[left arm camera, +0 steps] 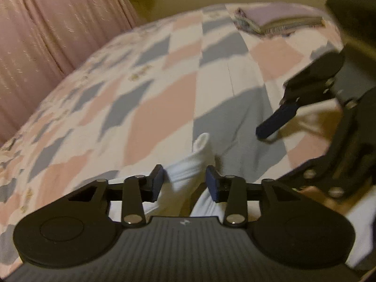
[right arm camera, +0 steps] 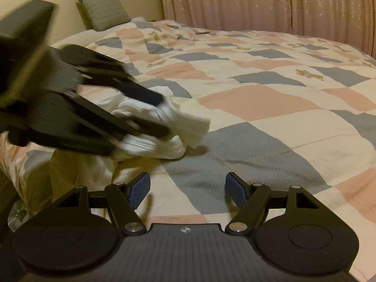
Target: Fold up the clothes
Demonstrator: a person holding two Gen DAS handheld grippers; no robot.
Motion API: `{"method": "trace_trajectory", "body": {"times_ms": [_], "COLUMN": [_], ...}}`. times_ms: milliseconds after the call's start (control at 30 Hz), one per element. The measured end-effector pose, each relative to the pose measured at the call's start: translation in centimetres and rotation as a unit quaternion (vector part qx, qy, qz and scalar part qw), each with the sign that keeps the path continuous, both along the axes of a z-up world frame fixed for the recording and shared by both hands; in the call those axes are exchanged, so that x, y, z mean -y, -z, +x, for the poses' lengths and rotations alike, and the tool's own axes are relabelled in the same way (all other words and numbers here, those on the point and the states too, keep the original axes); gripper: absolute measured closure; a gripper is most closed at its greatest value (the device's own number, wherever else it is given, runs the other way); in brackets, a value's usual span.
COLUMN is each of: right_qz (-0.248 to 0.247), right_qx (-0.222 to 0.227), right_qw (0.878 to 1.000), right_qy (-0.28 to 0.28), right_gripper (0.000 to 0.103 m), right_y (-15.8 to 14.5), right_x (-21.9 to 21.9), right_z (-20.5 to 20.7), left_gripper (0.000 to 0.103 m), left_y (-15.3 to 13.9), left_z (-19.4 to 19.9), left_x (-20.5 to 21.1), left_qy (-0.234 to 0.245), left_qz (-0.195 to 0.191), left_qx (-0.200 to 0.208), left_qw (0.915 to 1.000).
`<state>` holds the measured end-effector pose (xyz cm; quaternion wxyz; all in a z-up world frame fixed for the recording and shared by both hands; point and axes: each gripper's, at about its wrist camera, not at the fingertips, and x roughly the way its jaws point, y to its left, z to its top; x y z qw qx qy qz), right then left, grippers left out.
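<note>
A white sock (right arm camera: 162, 127) sits bunched at the near edge of the bed (right arm camera: 270, 108), on the grey and pink patchwork quilt (left arm camera: 150, 108), caught between the fingers (left arm camera: 157, 183) of your left gripper (left arm camera: 185, 183). In the left wrist view the sock's open cuff stands up just beyond the blue pads, and the ribbed body runs down between them. The pads are partly closed and touch the fabric on both sides, so you appear to be pinching it, though motion blur makes the firmness of that hold hard to judge.

Your right gripper (right arm camera: 186, 191) hovers just beside it over a grey patch of quilt, fingers spread wide and holding nothing. A second pale garment (right arm camera: 77, 166) lies crumpled at the bed's edge, close under the left gripper.

The step in hand looks like picking up and straightening the sock before folding. The next move likely calls for you to bring the empty right gripper to the sock's free end, close on it, and draw the sock flat between both grippers.

A folded stack of clothes (left arm camera: 282, 18) rests well apart at the far side of the bed, a grey cushion (right arm camera: 104, 8) leans on the wall, and pink curtains (right arm camera: 270, 2) hang behind.
</note>
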<state>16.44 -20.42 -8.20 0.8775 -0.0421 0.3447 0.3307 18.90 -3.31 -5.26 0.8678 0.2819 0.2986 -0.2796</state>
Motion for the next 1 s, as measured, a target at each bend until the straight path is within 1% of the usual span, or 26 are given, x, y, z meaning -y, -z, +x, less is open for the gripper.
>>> {"method": "trace_trajectory", "body": {"times_ms": [33,100,167,200,300,367,467,533,600,633,700,733,800,833,867,933,1000], "right_qz": [0.004,0.021,0.039,0.048,0.064,0.073,0.093,0.112,0.136,0.146,0.160,0.160,0.158,0.157,0.158,0.160,0.152], "right_qx": [0.000,0.000,-0.007,-0.011,-0.012,-0.018,-0.039,-0.057,-0.077,-0.086,-0.097,-0.100,-0.106,-0.107,-0.103,-0.078,-0.034], "right_qw": [1.000,1.000,0.999,0.999,0.998,0.997,0.995,0.992,0.988,0.985,0.982,0.982,0.982,0.982,0.982,0.984,0.987], "right_qy": [-0.002,-0.007,-0.011,-0.014,-0.026,-0.029,-0.020,-0.013,-0.008,-0.007,-0.007,-0.008,-0.003,0.002,0.010,0.020,0.027], "right_gripper": [0.030,0.030,0.030,0.030,0.030,0.030,0.030,0.030,0.032,0.036,0.039,0.045,0.063,0.087,0.095,0.096,0.096], "right_y": [-0.1,-0.3,-0.4,-0.4,-0.3,-0.1,0.3,0.6,0.9,1.0,1.0,1.0,1.0,0.9,0.7,-0.7,-2.8], "right_x": [0.0,0.1,-0.2,-0.4,-1.8,-2.7,-3.6,-3.9,-4.1,-4.2,-4.4,-4.5,-4.6,-4.5,-4.3,-3.4,-2.5], "right_z": [0.1,0.3,0.8,1.2,2.3,3.0,4.1,4.8,5.7,6.0,6.6,6.8,7.1,7.2,7.2,6.5,5.1], "left_gripper": [0.092,0.093,0.093,0.093,0.093,0.093,0.093,0.093,0.093,0.093,0.093,0.093,0.093,0.093,0.093,0.093,0.093], "left_y": [0.0,-1.8,-3.9,-4.9,-7.5,-8.4,-9.0,-9.0,-8.5,-8.2,-8.0,-7.8,-7.7,-7.8,-7.9,-8.4,-9.2], "left_z": [0.6,0.8,0.7,0.4,-0.2,-0.4,-0.9,-1.5,-2.0,-2.2,-2.9,-3.0,-3.0,-3.1,-3.2,-3.6,-4.4], "left_x": [-0.3,-2.8,-5.7,-6.8,-10.0,-11.5,-13.7,-14.5,-14.8,-14.9,-15.5,-15.7,-15.8,-15.9,-15.9,-15.9,-15.7], "left_qy": [-0.015,-0.055,-0.089,-0.105,-0.144,-0.163,-0.185,-0.189,-0.189,-0.189,-0.189,-0.191,-0.194,-0.195,-0.195,-0.193,-0.187], "left_qz": [-0.009,-0.064,-0.119,-0.124,-0.141,-0.147,-0.161,-0.173,-0.174,-0.175,-0.180,-0.183,-0.188,-0.192,-0.195,-0.201,-0.207], "left_qx": [-0.004,0.001,0.014,0.027,0.051,0.062,0.067,0.062,0.059,0.057,0.054,0.053,0.053,0.054,0.056,0.062,0.073], "left_qw": [0.9998,0.9964,0.9887,0.9862,0.9781,0.9737,0.9671,0.9647,0.9646,0.9646,0.9638,0.9630,0.9612,0.9604,0.9596,0.9583,0.9576]}}
